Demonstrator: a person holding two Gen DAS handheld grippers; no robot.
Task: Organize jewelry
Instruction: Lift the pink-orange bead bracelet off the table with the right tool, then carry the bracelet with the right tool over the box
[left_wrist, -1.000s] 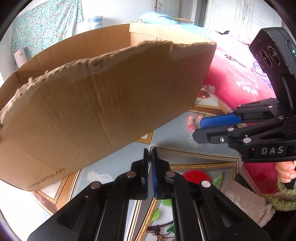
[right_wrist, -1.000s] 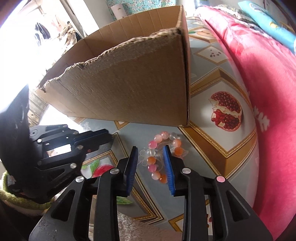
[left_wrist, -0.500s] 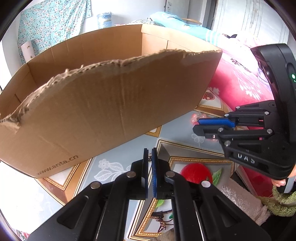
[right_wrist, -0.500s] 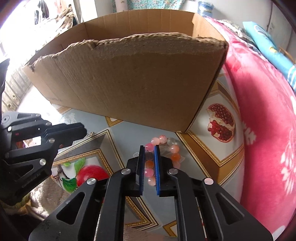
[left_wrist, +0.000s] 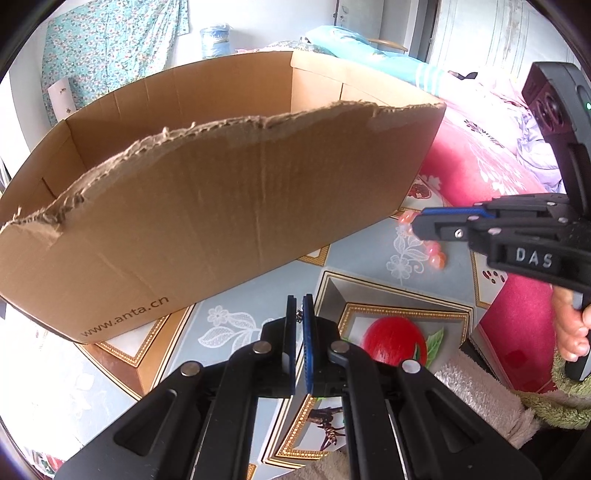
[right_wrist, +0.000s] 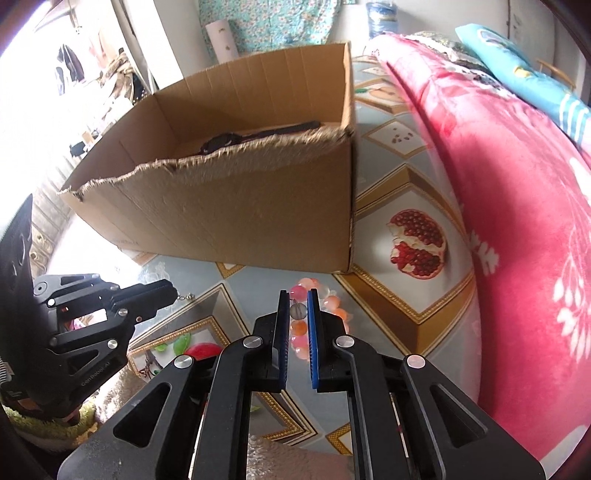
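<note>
A cardboard box (left_wrist: 207, 206) stands on the patterned floor; it also shows in the right wrist view (right_wrist: 258, 214), with a dark item (right_wrist: 236, 139) inside. My right gripper (right_wrist: 296, 301) is shut on a pink and orange bead bracelet (right_wrist: 299, 332) and holds it above the floor, in front of the box's near right corner. In the left wrist view the bracelet (left_wrist: 436, 254) hangs under that gripper (left_wrist: 417, 221). My left gripper (left_wrist: 300, 306) is shut on a thin metal chain (left_wrist: 299, 315); its end (right_wrist: 184, 296) sticks out of the fingertips in the right wrist view.
A pink blanket (right_wrist: 517, 221) rises along the right side. A beige towel (left_wrist: 476, 398) lies at the near edge by my hand. Floral cloth and a blue pillow (right_wrist: 517, 66) are at the back.
My right gripper closed on the bead bracelet and lifted it off the floor. Both grippers rose, so more of the box's inside shows. My left gripper stayed shut on the chain.
</note>
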